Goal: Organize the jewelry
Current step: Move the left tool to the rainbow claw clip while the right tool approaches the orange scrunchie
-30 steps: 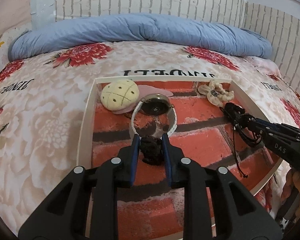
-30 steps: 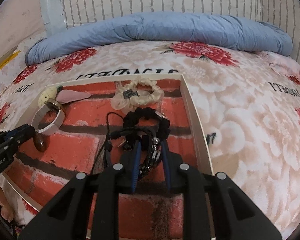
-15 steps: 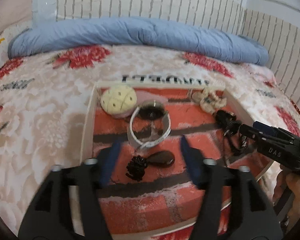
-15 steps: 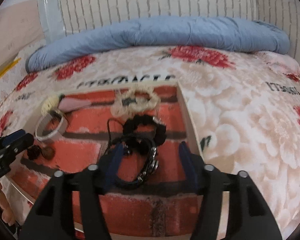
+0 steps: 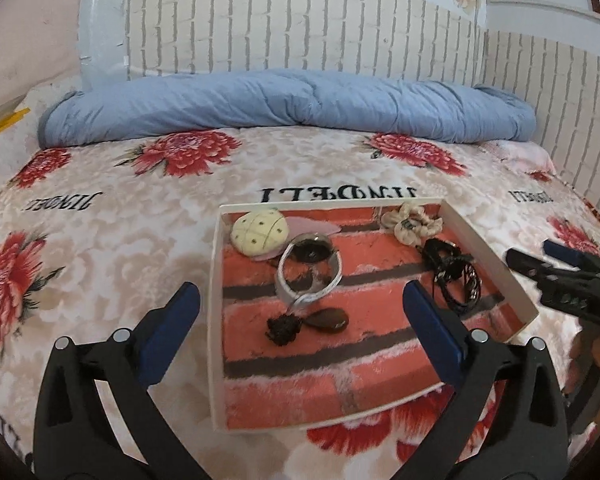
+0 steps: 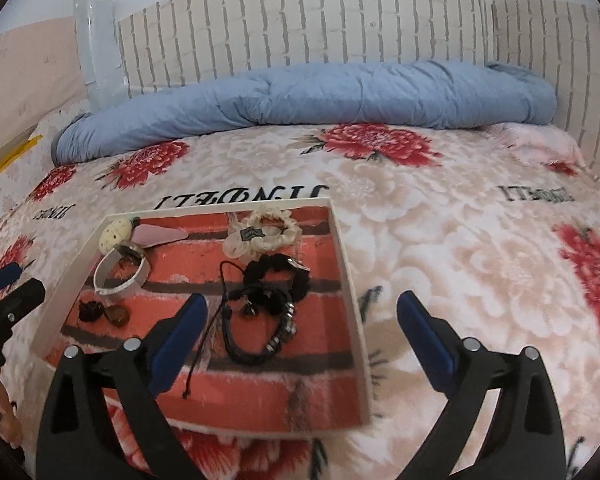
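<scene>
1. The left gripper [image 5: 300,308] is held above the near part of the tray [image 5: 484,248], its blue-padded fingers [image 5: 172,320] spread wide with nothing between them.
2. The right gripper [image 6: 300,312] is likewise seen with fingers [image 6: 424,332] spread wide and nothing held; its tip region lies over the tray's right wall [image 6: 346,280].
3. The jewelry is kept inside the tray, which rests on the floral bed cover [image 5: 100,240].
4. A dark brown pendant [image 5: 328,319] and a black rosette-like piece [image 5: 281,329] are seen touching each other near the tray's middle (whether they are joined cannot be told).
5. A white bangle [image 5: 306,280] is propped at a tilt, partly hiding a round dark item [image 5: 312,250] behind it.
6. A cream studded disc [image 5: 259,233] covers most of a pink piece [image 6: 160,235].
7. The black bracelets [image 6: 260,320] overlap in a tangle with a black scrunchie [image 6: 278,276]; single strands are hard to separate.
8. A cream scrunchie [image 6: 262,236] lies at the far wall.
</scene>
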{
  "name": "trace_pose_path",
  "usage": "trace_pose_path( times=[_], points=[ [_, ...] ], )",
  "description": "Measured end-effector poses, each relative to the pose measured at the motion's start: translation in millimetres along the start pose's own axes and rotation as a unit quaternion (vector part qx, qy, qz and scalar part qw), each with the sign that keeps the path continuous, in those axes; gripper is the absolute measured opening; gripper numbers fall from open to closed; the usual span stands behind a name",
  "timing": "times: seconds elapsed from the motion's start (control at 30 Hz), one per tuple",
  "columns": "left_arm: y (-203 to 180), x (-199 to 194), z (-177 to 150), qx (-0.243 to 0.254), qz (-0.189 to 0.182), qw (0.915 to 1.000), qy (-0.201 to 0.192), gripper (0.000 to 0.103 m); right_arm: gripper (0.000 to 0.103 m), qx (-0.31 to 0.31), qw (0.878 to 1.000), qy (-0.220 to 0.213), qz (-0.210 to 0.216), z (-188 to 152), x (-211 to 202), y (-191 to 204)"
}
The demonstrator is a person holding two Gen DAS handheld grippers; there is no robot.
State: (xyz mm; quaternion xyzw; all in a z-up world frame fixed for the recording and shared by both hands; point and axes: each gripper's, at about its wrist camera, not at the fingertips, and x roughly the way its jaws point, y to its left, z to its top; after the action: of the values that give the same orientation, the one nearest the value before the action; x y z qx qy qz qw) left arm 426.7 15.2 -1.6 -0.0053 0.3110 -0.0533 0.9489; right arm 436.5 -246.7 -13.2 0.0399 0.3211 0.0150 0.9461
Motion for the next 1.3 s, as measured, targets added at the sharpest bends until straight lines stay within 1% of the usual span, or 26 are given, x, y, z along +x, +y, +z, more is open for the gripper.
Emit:
trace_pose_path(
  times=[0.13,0.2,0.3,0.47,0.6,0.7,0.8,1.0,1.1,1.3],
  points=[
    [3.5,-31.7,1.9,-0.011,0.011,0.9999,-0.002,0.098,0.097,-0.017,1.000,-0.018,-0.011,0.6,-41.1,-4.5],
    [6.7,-49.4,1.7,-0.018,0.014,0.9997,-0.004,0.098,0.097,-0.041,0.999,-0.022,-0.025,-3.3,-63.6,-5.2],
    [11.9,-75.3,-2.3,-0.026,0.019,0.9995,0.004,0.098,0.097,-0.071,0.996,-0.022,-0.050,-9.4,-93.9,-8.5],
    [20.0,-116.4,-17.8,-0.042,0.038,0.9982,0.018,0.098,0.098,-0.068,0.996,-0.032,-0.050,-23.2,-146.5,-18.2],
    [24.9,-137.4,-32.7,-0.069,0.029,0.9967,0.031,0.098,0.098,-0.059,0.996,-0.033,-0.053,-40.3,-170.8,-23.6],
    [24.9,-145.4,-47.1,-0.085,0.024,0.9952,0.041,0.098,0.098,-0.065,0.996,-0.023,-0.062,-58.8,-175.9,-24.1],
    [21.5,-145.3,-61.5,-0.086,0.023,0.9946,0.052,0.098,0.098,-0.070,0.995,-0.018,-0.065,-77.2,-175.7,-24.2],
    [11.3,-131.2,-92.8,-0.071,0.025,0.9936,0.084,0.098,0.098,-0.046,0.998,0.003,-0.047,-111.0,-158.1,-27.5],
    [6.7,-119.4,-103.9,-0.063,0.024,0.9926,0.101,0.098,0.098,-0.045,0.998,0.016,-0.038,-120.4,-145.3,-23.5],
    [-3.8,-94.4,-116.2,-0.042,0.022,0.9912,0.124,0.098,0.097,-0.045,0.999,0.022,-0.017,-127.3,-128.7,-13.1]
  ],
)
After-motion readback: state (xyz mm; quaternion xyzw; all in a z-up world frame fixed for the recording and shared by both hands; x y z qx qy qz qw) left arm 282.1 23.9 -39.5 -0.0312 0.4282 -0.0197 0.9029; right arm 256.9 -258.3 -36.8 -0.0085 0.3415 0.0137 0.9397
